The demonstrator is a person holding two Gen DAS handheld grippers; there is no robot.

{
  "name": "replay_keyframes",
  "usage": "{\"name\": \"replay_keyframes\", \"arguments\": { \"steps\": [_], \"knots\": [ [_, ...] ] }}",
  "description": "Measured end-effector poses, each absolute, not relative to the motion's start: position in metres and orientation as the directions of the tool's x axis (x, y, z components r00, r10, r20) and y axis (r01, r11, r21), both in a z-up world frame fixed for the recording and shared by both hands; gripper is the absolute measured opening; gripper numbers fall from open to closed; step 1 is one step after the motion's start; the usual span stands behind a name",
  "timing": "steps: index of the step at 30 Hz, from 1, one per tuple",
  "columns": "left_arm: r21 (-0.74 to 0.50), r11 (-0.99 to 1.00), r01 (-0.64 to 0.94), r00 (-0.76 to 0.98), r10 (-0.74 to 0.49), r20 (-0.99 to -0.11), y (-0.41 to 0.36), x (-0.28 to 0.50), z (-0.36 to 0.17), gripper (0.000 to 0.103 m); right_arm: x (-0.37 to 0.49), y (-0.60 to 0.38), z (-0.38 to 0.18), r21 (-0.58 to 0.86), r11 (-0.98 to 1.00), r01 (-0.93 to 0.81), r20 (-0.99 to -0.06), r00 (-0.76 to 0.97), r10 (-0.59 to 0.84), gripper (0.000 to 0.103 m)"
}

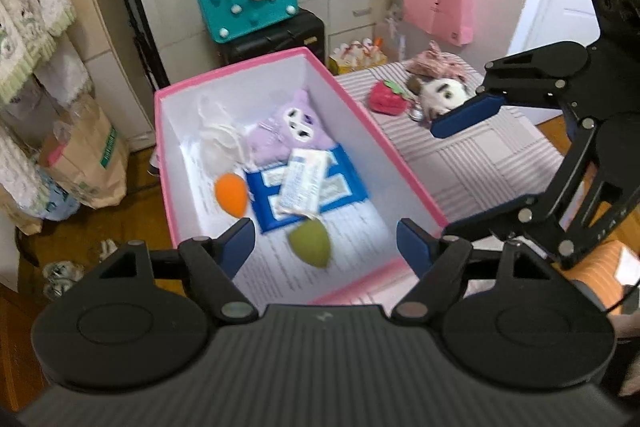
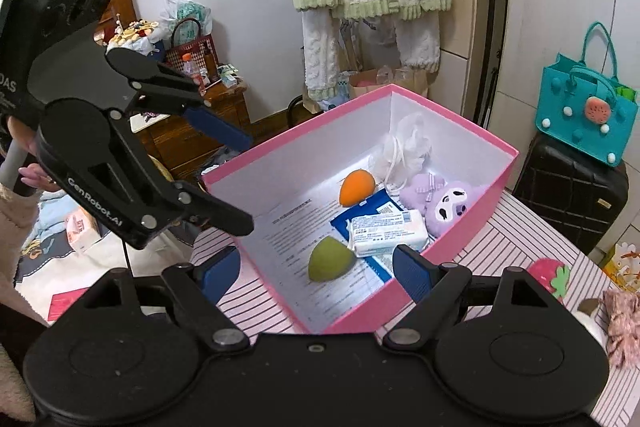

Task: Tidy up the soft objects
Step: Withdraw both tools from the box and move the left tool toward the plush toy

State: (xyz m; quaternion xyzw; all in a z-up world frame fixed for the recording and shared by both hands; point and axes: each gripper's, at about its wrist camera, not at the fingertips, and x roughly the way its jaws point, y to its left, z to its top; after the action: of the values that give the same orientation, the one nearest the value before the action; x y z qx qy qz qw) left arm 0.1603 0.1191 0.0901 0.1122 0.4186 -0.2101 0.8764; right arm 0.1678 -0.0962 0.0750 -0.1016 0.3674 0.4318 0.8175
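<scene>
Inside box (image 1: 344,91): purple plush (image 1: 280,135), orange sponge (image 1: 231,193), green sponge (image 1: 310,243), blue pouch (image 1: 304,195), white packet (image 2: 386,233), white mesh (image 2: 408,143).
Box edges: pink rim, open top, standing on striped cloth (image 1: 472,163).
Outside box: strawberry toy (image 1: 386,98) and panda plush (image 1: 442,93) on the cloth, well apart from the rim.
Left gripper (image 1: 326,241): fingers spread, empty, above the near rim.
Right gripper (image 2: 316,269): fingers spread wide, empty, over the near corner.
</scene>
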Motion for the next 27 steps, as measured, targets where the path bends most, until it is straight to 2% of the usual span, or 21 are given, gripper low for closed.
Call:
{"name": "replay_keyframes", "arguments": {
  "steps": [6, 13, 18, 27],
  "knots": [
    [-0.023, 0.877, 0.479, 0.527, -0.308, -0.792, 0.115, 0.140, 0.097, 0.084, 0.141, -0.110, 0.084, 0.141, 0.602, -0.786, -0.674, 0.369, 0.640, 0.087],
    [-0.008, 0.864, 0.504, 0.530, -0.317, -0.786, 0.106, 0.114, 0.102, 0.084, 0.109, -0.122, 0.085, 0.129, 0.624, -0.771, -0.672, 0.395, 0.627, 0.087],
    [0.011, 0.845, 0.534, 0.539, -0.331, -0.775, 0.096, 0.087, 0.102, 0.089, 0.089, -0.134, 0.075, 0.134, 0.661, -0.738, -0.679, 0.417, 0.604, 0.087],
    [0.061, 0.806, 0.588, 0.554, -0.347, -0.756, 0.073, 0.050, 0.094, 0.089, 0.052, -0.165, 0.055, 0.127, 0.707, -0.696, -0.683, 0.456, 0.571, 0.087]
  ]
}}
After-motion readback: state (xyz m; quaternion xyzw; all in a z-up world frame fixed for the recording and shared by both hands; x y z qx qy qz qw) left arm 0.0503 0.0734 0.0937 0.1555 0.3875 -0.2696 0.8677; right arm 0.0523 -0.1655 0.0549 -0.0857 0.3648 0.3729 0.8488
